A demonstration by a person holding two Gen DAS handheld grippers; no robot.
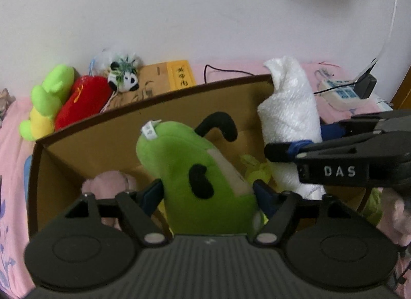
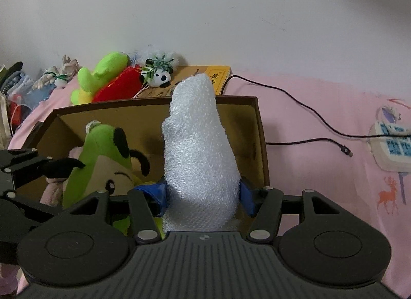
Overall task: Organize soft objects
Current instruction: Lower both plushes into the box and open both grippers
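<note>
A green plush (image 1: 195,170) with black eyes and a curved black stalk points into the open cardboard box (image 1: 102,132); my left gripper (image 1: 209,193) is shut on its lower body, blue pads against both sides. A rolled white towel (image 2: 197,150) stands up over the box's (image 2: 244,119) right half, and my right gripper (image 2: 203,193) is shut on its base. In the left wrist view the towel (image 1: 287,119) and the right gripper's fingers (image 1: 282,150) show at the right. The green plush (image 2: 102,155) and the left gripper's fingers (image 2: 64,168) appear at the left of the right wrist view.
A pink plush (image 1: 108,183) and a yellow-green toy (image 1: 254,168) lie inside the box. Behind it are a green-yellow plush (image 2: 100,78), a red plush (image 2: 118,88), a panda (image 2: 160,78) and a yellow book box (image 2: 218,78). A black cable (image 2: 308,109) and power strip (image 2: 390,147) lie on the pink sheet.
</note>
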